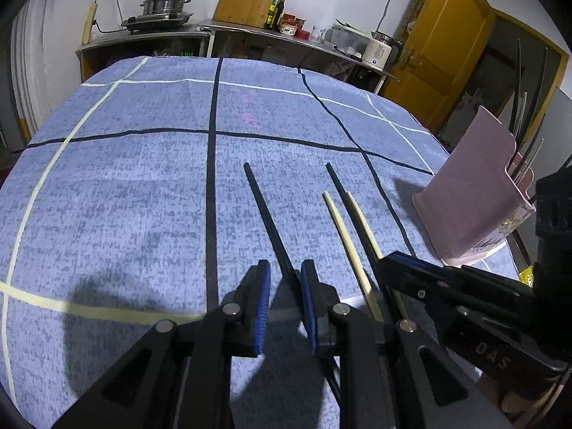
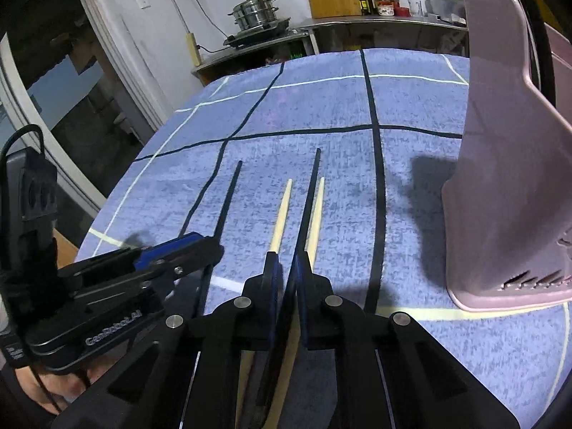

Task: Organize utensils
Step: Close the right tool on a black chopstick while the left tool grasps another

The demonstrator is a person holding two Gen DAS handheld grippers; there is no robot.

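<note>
Now your left gripper (image 1: 284, 307) straddles one black chopstick (image 1: 268, 221), jaws parted and not clamping. Your right gripper (image 2: 286, 296) pinches another black chopstick (image 2: 310, 200); the pink holder (image 2: 511, 186) stands at two o'clock.

The near ends of the pale chopsticks (image 2: 280, 211) are hidden under the right tool (image 2: 286, 268). The pink holder (image 2: 511, 193) is cut off by the right edge, and its utensils (image 1: 525, 132) are too blurred to be identified.

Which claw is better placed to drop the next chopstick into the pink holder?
Right, probably. The right claw sits closed around a black chopstick, and the pink holder stands just to its right. The left claw only straddles another black chopstick, farther from the holder.
</note>
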